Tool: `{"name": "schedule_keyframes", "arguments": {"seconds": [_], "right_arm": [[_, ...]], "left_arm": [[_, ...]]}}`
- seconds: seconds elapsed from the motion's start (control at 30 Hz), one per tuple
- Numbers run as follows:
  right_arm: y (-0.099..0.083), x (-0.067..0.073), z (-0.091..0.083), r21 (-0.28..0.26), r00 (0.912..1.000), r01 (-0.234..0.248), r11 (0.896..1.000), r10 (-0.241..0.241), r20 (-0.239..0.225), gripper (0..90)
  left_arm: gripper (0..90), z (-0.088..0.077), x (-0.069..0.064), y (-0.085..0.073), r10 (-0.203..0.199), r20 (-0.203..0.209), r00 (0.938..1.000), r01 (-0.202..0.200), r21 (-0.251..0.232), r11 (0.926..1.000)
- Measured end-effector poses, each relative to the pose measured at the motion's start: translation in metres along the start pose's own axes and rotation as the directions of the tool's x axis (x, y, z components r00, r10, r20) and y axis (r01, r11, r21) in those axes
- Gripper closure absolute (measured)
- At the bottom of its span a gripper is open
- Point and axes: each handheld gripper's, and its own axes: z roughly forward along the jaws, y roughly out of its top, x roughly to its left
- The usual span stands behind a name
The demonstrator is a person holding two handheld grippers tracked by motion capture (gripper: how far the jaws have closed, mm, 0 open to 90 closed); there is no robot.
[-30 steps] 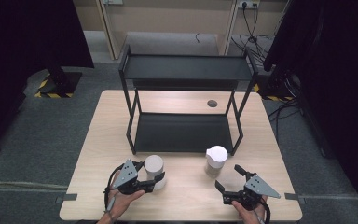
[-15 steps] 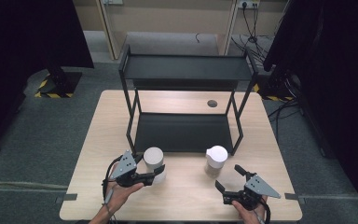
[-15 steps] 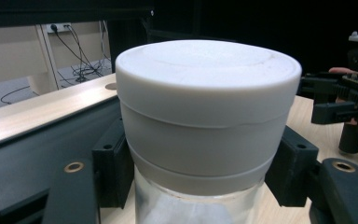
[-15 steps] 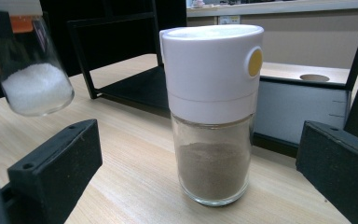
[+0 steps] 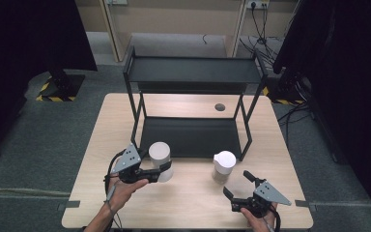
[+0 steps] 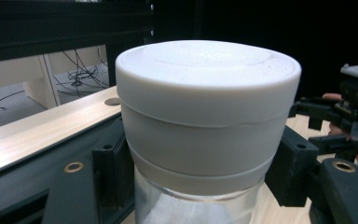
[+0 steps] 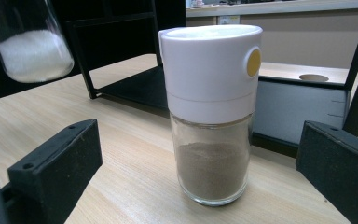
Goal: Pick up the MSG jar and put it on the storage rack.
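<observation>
My left gripper (image 5: 163, 170) is shut on a glass jar of white grains (image 5: 160, 155) with a wide white cap (image 6: 207, 93), held off the table in front of the black rack (image 5: 193, 72). Its pads (image 6: 109, 170) press the glass just under the cap. The same lifted jar (image 7: 30, 42) hangs at the upper left of the right gripper view. A second jar of brown powder (image 5: 223, 166), white-capped with a yellow dot (image 7: 253, 62), stands upright on the table. My right gripper (image 5: 239, 186) is open just in front of it, one finger (image 7: 56, 163) on each side, not touching.
The two-level black rack has a lower shelf (image 5: 188, 135) behind both jars and a top shelf above. A round hole (image 5: 220, 107) sits in the wooden table (image 5: 290, 203) behind the rack. A dark floor surrounds the table.
The left gripper has lifted the white-grain jar off the table and carried it up and slightly toward the rack. The right gripper and brown-powder jar have not moved.
</observation>
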Motion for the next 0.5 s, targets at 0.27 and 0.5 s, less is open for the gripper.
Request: {"name": "schedule_keyframes", "arguments": {"seconds": [0.27, 0.5], "right_arm": [[0.0, 0.0, 0.0, -0.001, 1.0, 0.0, 1.0, 0.0, 0.0, 0.5], [0.0, 0.0, 0.0, -0.001, 1.0, -0.001, 1.0, 0.001, -0.001, 0.5]], "left_arm": [[34.9, 0.003, 0.001, 0.017, 0.017, 0.002, 0.9999, -0.017, 0.002, 0.9998], [34.9, 0.006, 0.008, 0.038, 0.008, 0.015, 0.9999, -0.008, -0.004, 1.0]]}}
